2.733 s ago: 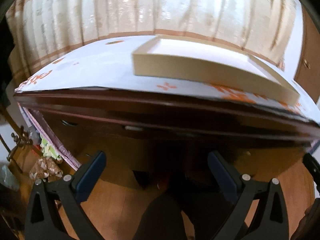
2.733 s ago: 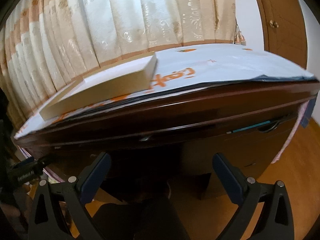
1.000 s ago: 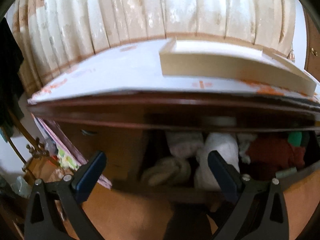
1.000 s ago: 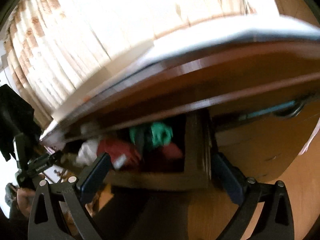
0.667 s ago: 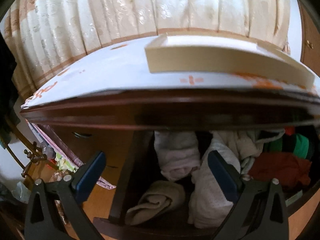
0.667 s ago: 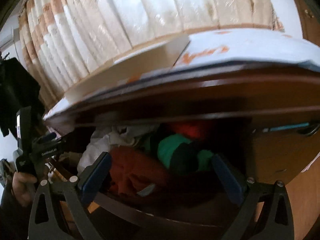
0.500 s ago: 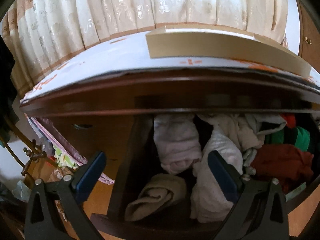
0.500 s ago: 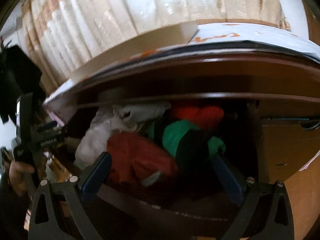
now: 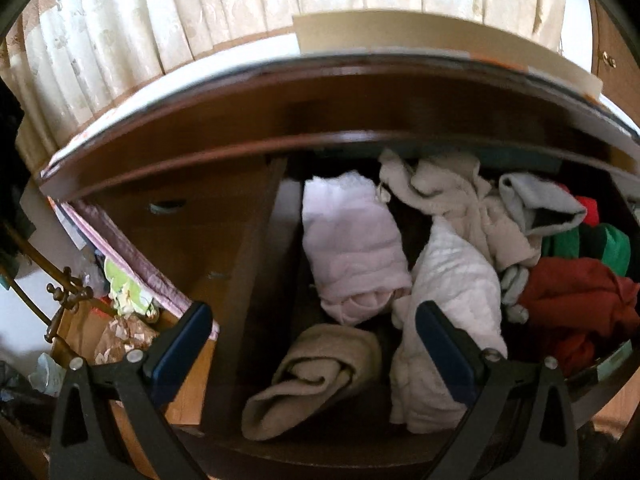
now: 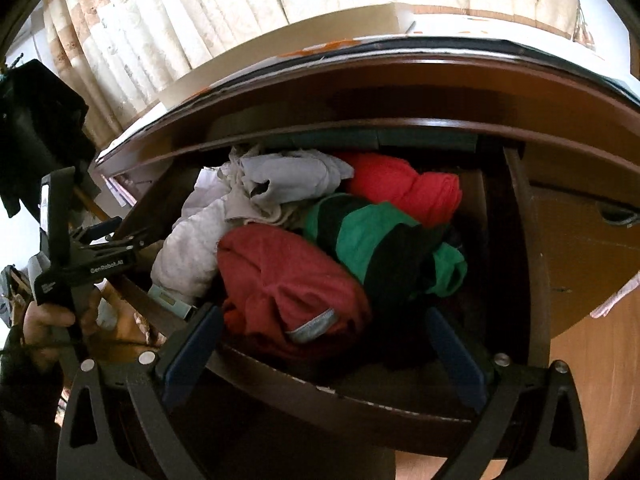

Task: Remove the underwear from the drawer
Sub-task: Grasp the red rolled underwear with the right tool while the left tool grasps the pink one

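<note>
The dark wooden drawer (image 9: 256, 280) stands open under the desk top, full of folded and bunched clothes. In the left wrist view I see a pale pink roll (image 9: 352, 248), a beige roll (image 9: 316, 376), a white ribbed piece (image 9: 452, 304) and a dark red garment (image 9: 576, 300). In the right wrist view the dark red garment (image 10: 288, 284), a green and black piece (image 10: 384, 240) and a bright red piece (image 10: 404, 188) lie in the drawer (image 10: 360, 396). My left gripper (image 9: 314, 344) is open above the beige roll. My right gripper (image 10: 322, 344) is open above the dark red garment.
A flat beige box (image 9: 420, 36) lies on the paper-covered desk top, with curtains behind. A brass stand (image 9: 60, 300) and clutter sit on the floor at the left. A closed side drawer with a handle (image 10: 620, 216) is at the right.
The drawer went from closed to pulled open, showing the clothes. Both grippers have moved closer and now look down into it.
</note>
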Available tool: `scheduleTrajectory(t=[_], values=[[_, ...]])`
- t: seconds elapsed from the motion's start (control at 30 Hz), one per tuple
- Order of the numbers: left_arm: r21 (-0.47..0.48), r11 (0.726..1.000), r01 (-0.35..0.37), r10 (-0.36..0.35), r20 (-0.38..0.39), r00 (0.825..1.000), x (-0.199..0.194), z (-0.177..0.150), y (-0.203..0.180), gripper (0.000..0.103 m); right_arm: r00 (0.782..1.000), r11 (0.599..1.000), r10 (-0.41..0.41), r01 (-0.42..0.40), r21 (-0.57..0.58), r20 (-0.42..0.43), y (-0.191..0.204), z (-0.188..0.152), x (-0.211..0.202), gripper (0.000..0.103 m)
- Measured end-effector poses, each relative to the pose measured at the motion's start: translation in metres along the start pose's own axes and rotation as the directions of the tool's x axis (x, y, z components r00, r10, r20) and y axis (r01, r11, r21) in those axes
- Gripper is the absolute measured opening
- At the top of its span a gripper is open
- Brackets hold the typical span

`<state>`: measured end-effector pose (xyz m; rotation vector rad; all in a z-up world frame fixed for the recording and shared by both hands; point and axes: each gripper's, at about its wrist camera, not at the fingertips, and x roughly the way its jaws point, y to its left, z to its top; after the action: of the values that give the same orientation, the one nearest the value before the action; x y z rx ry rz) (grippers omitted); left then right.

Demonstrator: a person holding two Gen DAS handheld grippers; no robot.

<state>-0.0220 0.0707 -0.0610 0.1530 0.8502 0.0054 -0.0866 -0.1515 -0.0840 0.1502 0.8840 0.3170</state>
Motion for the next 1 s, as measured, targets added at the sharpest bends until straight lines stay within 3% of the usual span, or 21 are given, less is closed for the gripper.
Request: scheduleTrajectory(t=[0.3, 0.53, 0.67, 0.8, 0.93, 0.97, 1.0], values=[[-0.049, 0.998, 0.028, -0.029, -0.031, 0.999, -0.007, -0.015, 0.013, 0.103, 0.998, 1.0, 0.02, -0.019, 0.016, -0.059, -0.009, 0.014, 0.005, 0.102], [0.014, 1.0, 0.028, -0.028, 0.006, 1.0, -0.021, 0.0, 0.01, 0.103, 0.991, 0.998, 0.063, -0.064, -0.007, -0.114, -0.018, 0.037, 0.011, 0.102], [0.002, 0.999, 0.047, -0.047, 0.047, 0.998, -0.032, 0.018, 0.016, 0.103, 0.987, 0.988, 0.156, -0.155, 0.022, -0.033, -0.023, 0.065, 0.005, 0.102], [0.007, 0.996, 0.089, -0.089, 0.026, 0.996, -0.029, 0.029, 0.017, 0.103, 0.991, 0.982, 0.13, -0.132, -0.133, -0.028, -0.005, 0.108, 0.024, 0.102], [0.078, 0.99, 0.113, -0.114, 0.009, 0.993, -0.029, 0.032, 0.01, 0.103, 0.984, 0.939, 0.111, -0.151, -0.308, -0.143, 0.024, 0.13, 0.064, 0.102], [0.096, 0.988, 0.119, -0.119, 0.001, 0.993, -0.03, 0.032, 0.007, 0.103, 0.981, 0.932, 0.105, -0.155, -0.327, -0.165, 0.03, 0.127, 0.068, 0.098], [0.111, 0.986, 0.121, -0.121, -0.006, 0.993, -0.029, 0.032, 0.006, 0.103, 0.974, 0.923, 0.098, -0.165, -0.347, -0.203, 0.034, 0.127, 0.08, 0.085]])
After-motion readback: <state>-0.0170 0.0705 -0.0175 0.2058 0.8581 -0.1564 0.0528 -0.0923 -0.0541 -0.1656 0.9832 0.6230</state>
